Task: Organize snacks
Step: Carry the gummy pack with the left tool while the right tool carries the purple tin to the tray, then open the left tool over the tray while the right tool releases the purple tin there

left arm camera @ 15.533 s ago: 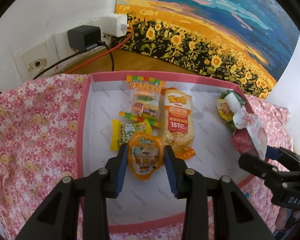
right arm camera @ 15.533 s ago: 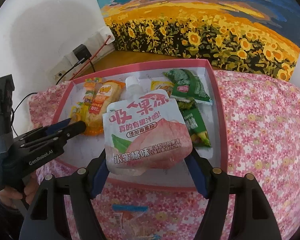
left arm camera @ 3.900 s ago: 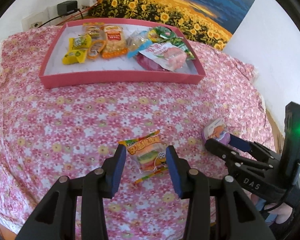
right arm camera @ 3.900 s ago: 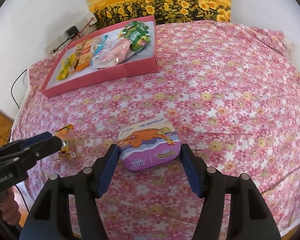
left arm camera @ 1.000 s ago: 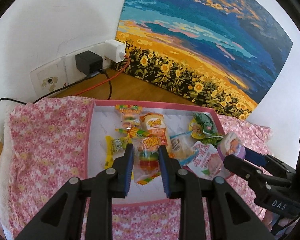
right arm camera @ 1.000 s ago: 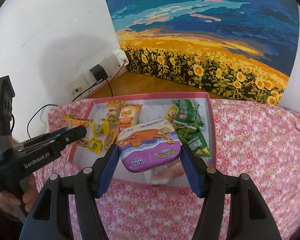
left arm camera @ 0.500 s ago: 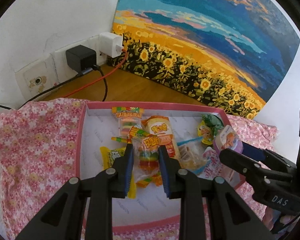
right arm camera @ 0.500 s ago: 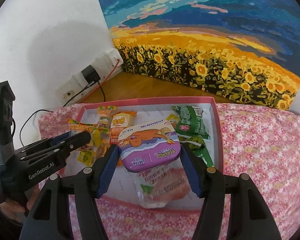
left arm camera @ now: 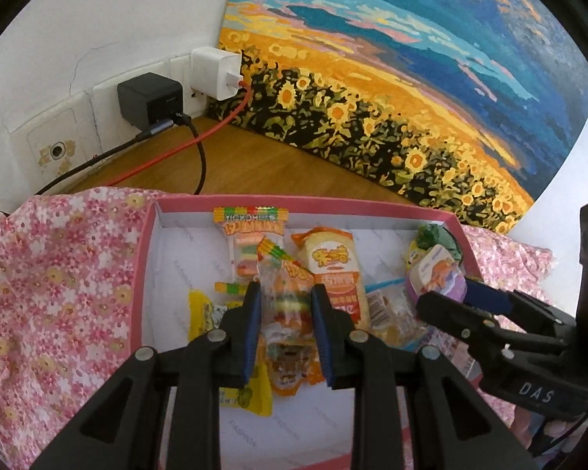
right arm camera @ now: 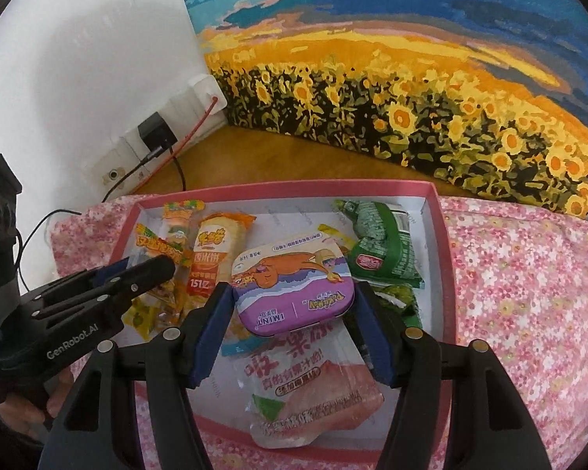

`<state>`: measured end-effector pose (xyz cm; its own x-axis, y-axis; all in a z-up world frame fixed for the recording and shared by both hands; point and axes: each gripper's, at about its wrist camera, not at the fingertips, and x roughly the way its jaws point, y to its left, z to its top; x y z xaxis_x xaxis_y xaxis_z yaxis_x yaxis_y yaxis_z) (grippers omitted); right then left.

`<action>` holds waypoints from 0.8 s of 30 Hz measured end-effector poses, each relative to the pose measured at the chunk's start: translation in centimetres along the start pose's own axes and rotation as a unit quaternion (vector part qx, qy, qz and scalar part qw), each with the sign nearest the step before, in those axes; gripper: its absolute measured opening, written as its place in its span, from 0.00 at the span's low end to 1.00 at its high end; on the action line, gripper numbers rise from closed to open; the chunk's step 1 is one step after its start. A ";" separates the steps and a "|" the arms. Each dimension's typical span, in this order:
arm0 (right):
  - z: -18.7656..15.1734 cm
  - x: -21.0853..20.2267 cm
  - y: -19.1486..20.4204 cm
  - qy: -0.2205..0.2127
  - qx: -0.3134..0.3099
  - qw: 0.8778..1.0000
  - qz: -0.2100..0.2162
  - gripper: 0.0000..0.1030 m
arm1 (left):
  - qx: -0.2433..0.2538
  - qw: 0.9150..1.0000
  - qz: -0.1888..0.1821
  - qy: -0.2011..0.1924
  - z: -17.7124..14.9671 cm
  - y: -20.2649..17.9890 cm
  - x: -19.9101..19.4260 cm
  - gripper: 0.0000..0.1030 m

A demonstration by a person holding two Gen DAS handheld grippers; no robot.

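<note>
Your right gripper clamps the purple tin above the pink tray; your left gripper pinches a candy packet. Lower both into bare spots before releasing.

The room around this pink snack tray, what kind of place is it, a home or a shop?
Probably a home, perhaps a bedroom. The pink tray sits on a floral pink cloth, a sunflower painting leans on a white wall, and phone chargers are plugged into wall sockets beside it.
</note>
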<state>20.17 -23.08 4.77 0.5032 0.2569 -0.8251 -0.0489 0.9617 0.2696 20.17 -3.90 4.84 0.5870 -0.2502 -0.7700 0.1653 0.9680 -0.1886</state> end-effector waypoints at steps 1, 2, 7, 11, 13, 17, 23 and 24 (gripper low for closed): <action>0.0 0.1 0.0 0.000 0.000 1.000 0.002 0.62 | 0.002 1.000 0.003 0.002 0.0 0.0 0.1 0.25; 0.1 0.1 -0.1 -0.001 0.000 1.000 0.002 0.62 | 0.002 1.000 0.004 0.004 -0.1 0.0 0.2 0.25; 0.1 0.2 0.1 -0.001 -0.005 1.000 0.000 0.62 | 0.008 1.000 0.008 0.007 -0.2 -0.3 0.2 0.26; 0.1 0.1 0.2 -0.003 -0.006 1.000 0.001 0.62 | 0.011 1.000 0.012 0.005 -0.4 -0.3 -0.1 0.34; 0.1 0.0 0.3 -0.007 -0.009 1.000 0.001 0.63 | 0.008 1.000 0.014 0.005 -0.5 -0.2 -0.3 0.39; 0.0 -1.0 0.7 -0.025 -0.017 1.000 0.002 0.67 | 0.005 1.000 0.019 0.004 -0.9 0.0 -0.9 0.46; -0.3 -2.9 1.6 -0.047 -0.031 0.998 0.004 0.69 | 0.005 1.000 0.023 -0.003 -1.3 -0.5 -2.5 0.55; -0.4 -3.2 1.7 -0.049 -0.031 0.998 0.005 0.69 | 0.005 1.000 0.024 -0.005 -1.4 -0.6 -2.9 0.57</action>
<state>18.17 -22.26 7.67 0.5835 0.2598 -0.7694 -0.1068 0.9638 0.2444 17.22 -3.71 6.30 0.6027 -0.2030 -0.7717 0.1442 0.9789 -0.1449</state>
